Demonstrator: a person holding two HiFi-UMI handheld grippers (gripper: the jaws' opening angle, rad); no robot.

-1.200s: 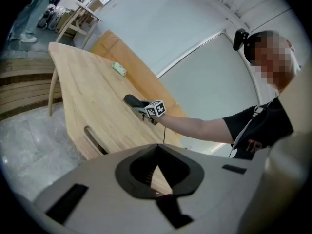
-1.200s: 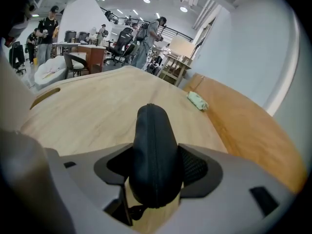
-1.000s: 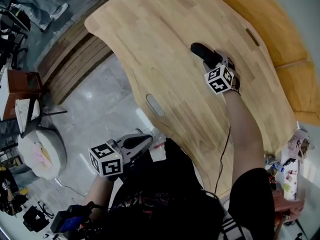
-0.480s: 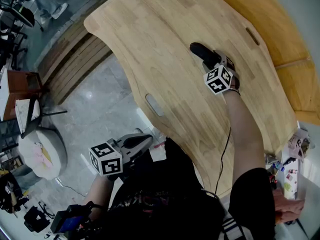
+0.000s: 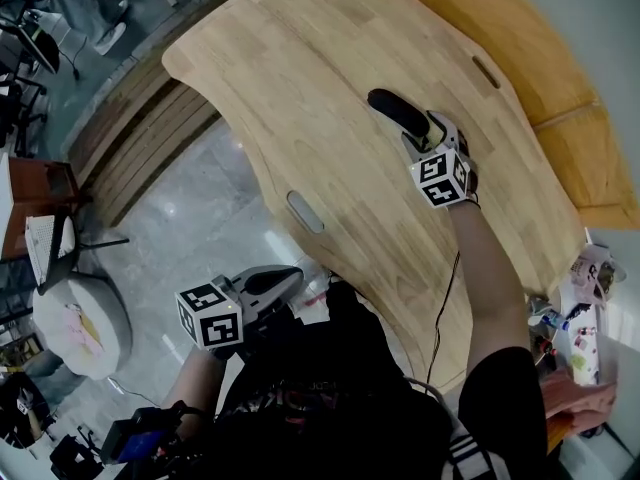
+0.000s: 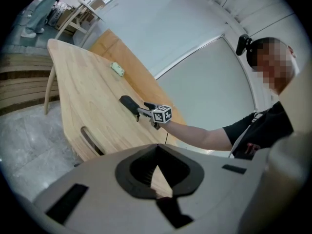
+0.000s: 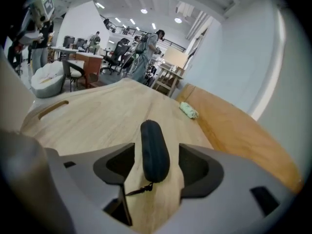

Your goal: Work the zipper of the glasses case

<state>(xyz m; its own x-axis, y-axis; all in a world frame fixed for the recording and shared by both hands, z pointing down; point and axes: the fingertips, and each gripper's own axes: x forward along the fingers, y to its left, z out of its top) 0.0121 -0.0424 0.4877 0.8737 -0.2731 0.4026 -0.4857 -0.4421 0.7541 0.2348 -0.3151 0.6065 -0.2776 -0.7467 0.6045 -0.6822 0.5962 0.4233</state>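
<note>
A dark, oblong glasses case (image 5: pixel 393 111) lies zipped on the light wooden table (image 5: pixel 300 68). My right gripper (image 5: pixel 428 133) reaches over its near end. In the right gripper view the case (image 7: pixel 155 147) lies lengthwise between the two jaws, which are opening, and the pads stand clear of its sides. Its thin zipper cord (image 7: pixel 139 190) trails on the wood toward me. My left gripper (image 5: pixel 292 278) hangs off the table's near edge by my body, shut and empty. From the left gripper (image 6: pixel 156 172) view the case (image 6: pixel 129 104) shows far off.
A small pale green wad (image 7: pixel 188 110) lies at the far end of the table. A slot (image 5: pixel 305 211) is cut near the table's left edge. An orange-brown bench (image 5: pixel 540 58) runs along the right. A round white pouf (image 5: pixel 75 318) stands on the floor at left.
The head view has shifted a little. My right gripper has drawn back slightly along the case toward me. The left gripper has stayed in place.
</note>
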